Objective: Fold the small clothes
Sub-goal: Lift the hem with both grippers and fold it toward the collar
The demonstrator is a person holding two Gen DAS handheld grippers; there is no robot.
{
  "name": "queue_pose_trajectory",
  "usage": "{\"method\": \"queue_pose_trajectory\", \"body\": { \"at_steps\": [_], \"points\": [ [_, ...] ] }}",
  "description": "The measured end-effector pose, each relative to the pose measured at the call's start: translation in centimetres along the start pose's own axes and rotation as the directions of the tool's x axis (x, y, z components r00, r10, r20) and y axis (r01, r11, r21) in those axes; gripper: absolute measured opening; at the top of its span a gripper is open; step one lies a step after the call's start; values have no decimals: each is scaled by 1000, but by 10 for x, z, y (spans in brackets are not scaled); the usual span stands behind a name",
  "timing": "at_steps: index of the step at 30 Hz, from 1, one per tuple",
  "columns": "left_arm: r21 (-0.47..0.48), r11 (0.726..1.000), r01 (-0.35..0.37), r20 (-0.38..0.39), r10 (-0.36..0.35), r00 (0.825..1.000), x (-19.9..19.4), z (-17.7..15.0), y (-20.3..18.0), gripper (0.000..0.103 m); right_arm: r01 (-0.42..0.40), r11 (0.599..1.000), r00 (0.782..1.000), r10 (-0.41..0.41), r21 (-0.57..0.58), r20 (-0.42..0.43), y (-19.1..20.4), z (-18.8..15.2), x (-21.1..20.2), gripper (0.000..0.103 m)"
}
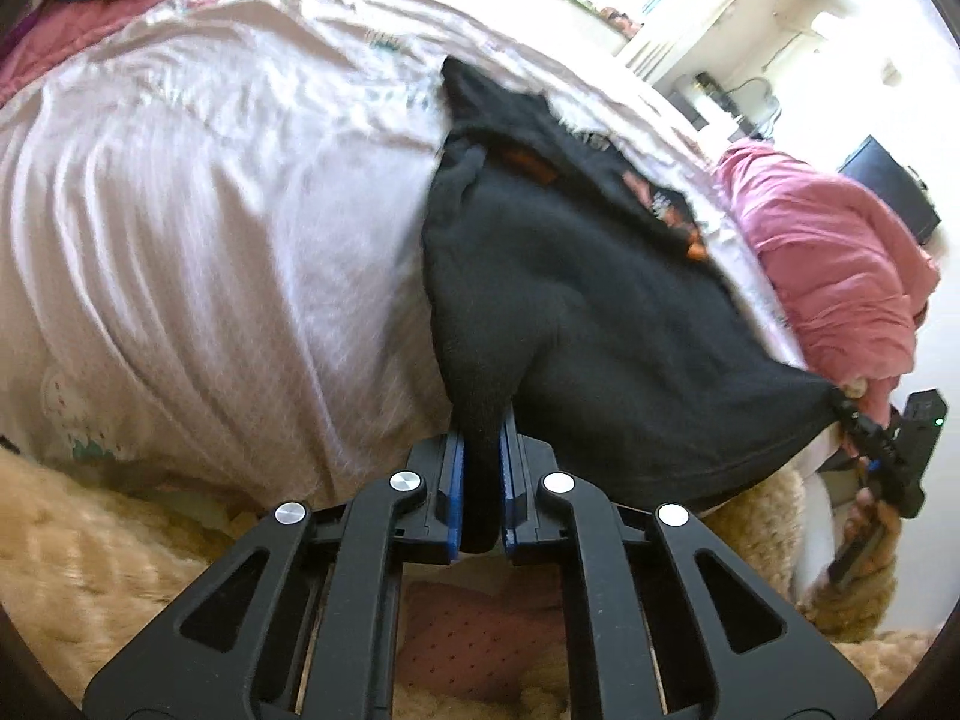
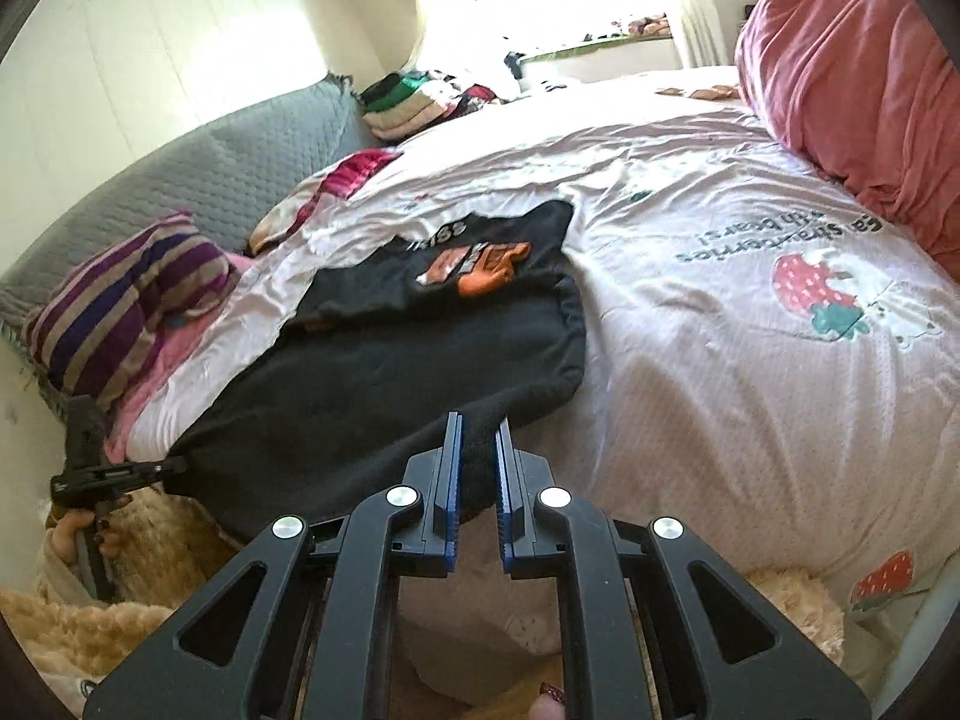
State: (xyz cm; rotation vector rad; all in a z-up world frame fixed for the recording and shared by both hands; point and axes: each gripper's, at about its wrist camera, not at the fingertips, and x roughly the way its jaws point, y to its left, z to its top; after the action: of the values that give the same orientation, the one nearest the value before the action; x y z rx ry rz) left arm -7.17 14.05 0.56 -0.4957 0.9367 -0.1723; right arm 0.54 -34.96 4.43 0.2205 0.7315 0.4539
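While its far part lies flat on the pale bedspread [image 2: 690,330] of the bed, the black garment [image 2: 384,384] is pinched at its near hem by both tools: the left tool [image 1: 480,450] is clamped on one corner, the right tool [image 2: 478,450] on the other, both jaws closed on cloth.

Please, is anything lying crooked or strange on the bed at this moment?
Only the black garment looks untidy. Its far part, with the orange print, lies bunched and creased on the white duvet. The near hem is lifted off the bed, pinched by the left tongs and the right tongs. Nothing looks damaged or spilled.
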Motion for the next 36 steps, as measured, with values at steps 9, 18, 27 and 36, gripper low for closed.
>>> {"method": "queue_pose_trajectory", "body": {
  "at_steps": [9,18,27,36],
  "points": [
    [13,999,48,91,-49,995,-17,37,-12,3,1,1000,997,-1,-4,83,-1,24,-11,9],
    [56,998,35,170,-44,985,-24,78,-31,3,15,1000,988,-11,-27,151,4,57,-8,9],
    [69,998,13,224,-28,974,-25,112,-42,3,30,997,982,-16,-69,188,8,96,4,9],
    [73,997,-25,250,6,968,-13,145,-49,3,58,993,976,-36,-98,214,13,133,29,9]
  ]
}}
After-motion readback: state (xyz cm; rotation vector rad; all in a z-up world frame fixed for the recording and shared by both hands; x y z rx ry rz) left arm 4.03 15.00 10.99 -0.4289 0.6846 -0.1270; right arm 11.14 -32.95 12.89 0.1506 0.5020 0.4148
